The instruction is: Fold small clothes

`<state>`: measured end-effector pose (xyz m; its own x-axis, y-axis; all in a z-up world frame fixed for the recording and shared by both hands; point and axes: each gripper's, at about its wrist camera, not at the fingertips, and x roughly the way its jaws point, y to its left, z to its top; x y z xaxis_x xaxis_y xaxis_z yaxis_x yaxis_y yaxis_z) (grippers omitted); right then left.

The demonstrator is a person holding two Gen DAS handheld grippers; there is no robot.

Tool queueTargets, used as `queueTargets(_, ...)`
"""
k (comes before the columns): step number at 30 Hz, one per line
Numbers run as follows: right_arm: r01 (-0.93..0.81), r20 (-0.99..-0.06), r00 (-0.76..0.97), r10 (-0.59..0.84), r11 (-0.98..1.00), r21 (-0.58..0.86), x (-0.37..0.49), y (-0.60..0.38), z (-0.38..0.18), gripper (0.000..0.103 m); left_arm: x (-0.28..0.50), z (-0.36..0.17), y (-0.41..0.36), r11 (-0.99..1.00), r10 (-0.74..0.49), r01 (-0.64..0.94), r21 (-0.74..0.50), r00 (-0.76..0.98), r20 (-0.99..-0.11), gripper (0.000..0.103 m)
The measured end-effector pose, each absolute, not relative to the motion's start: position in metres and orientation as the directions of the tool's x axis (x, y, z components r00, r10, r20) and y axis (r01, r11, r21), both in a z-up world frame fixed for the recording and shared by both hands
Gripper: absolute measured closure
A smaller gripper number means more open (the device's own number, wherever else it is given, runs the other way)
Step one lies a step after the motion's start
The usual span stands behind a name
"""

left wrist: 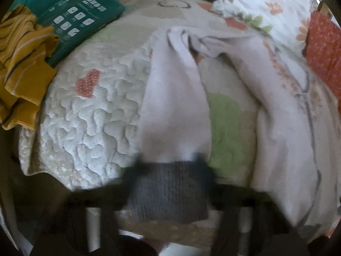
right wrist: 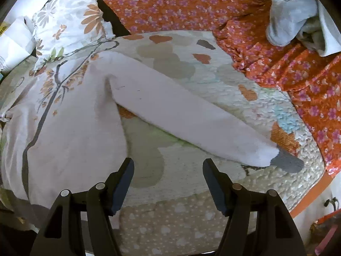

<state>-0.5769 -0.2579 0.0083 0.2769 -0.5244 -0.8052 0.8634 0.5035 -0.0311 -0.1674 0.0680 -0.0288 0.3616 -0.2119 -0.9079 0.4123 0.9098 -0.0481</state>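
Garment: a pale pink jacket point(right wrist: 70, 115) with a grey zip line and a printed flower branch lay spread on the quilt point(right wrist: 213, 98), front up, one sleeve point(right wrist: 187, 125) stretched out away from the body; laid flat like this, probably so the sleeves could be folded in.
Cuff: the grey ribbed cuff point(left wrist: 170, 189) of a sleeve sat at the near edge of the quilt, close to the person.
Left tongs: the left gripper point(left wrist: 170, 160) was blurred, its jaws drawn close with the grey cuff between them; it looked pinched on the cuff, likely to carry that sleeve point(left wrist: 174, 106) over the body.
Right tongs: the right gripper point(right wrist: 168, 166) stood wide apart over bare quilt between jacket body and sleeve, holding nothing and touching no cloth; it seemed free to take the next hold.
Other clothes: a yellow striped garment point(left wrist: 23, 68) lay bunched at the far left, and a grey sock point(right wrist: 285, 21) lay on the orange flowered sheet point(right wrist: 191, 6), well apart from the jacket, seemingly awaiting their turn.
Writing: a green packet point(left wrist: 83, 19) bore white icons and lines of small print, too blurred to read; no brand could be made out anywhere.
Pillow: a flowered pillow point(right wrist: 70, 21) lay beyond the jacket's collar end.
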Motion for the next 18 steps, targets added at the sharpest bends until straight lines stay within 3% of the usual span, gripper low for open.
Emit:
queueTargets(1, 0.864, -0.806, 0.280, -0.521, 0.503, -0.025, -0.577, -0.258, 0.007, 0.032, -0.165, -0.027, 0.072, 0.915, -0.218, 0.399, -0.057, 0.371, -0.903, 0.092)
queueTargets(4, 0.866, -0.808, 0.285, -0.516, 0.500, -0.013, -0.578, -0.256, 0.005, 0.032, -0.152, -0.014, 0.094, 0.942, -0.241, 0.315, -0.118, 0.387, -0.890, 0.093)
queueTargets(9, 0.860, -0.797, 0.294, -0.527, 0.509, -0.020, -0.580, -0.254, 0.008, 0.032, -0.117, 0.030, 0.152, 0.988, -0.154, 0.090, -0.125, 0.522, -0.839, 0.093)
queueTargets(18, 0.835, -0.809, 0.315, -0.496, 0.551, -0.012, -0.556, -0.242, -0.003, 0.032, -0.071, 0.060, 0.191, 0.988, -0.080, -0.057, -0.140, 0.591, -0.803, 0.087)
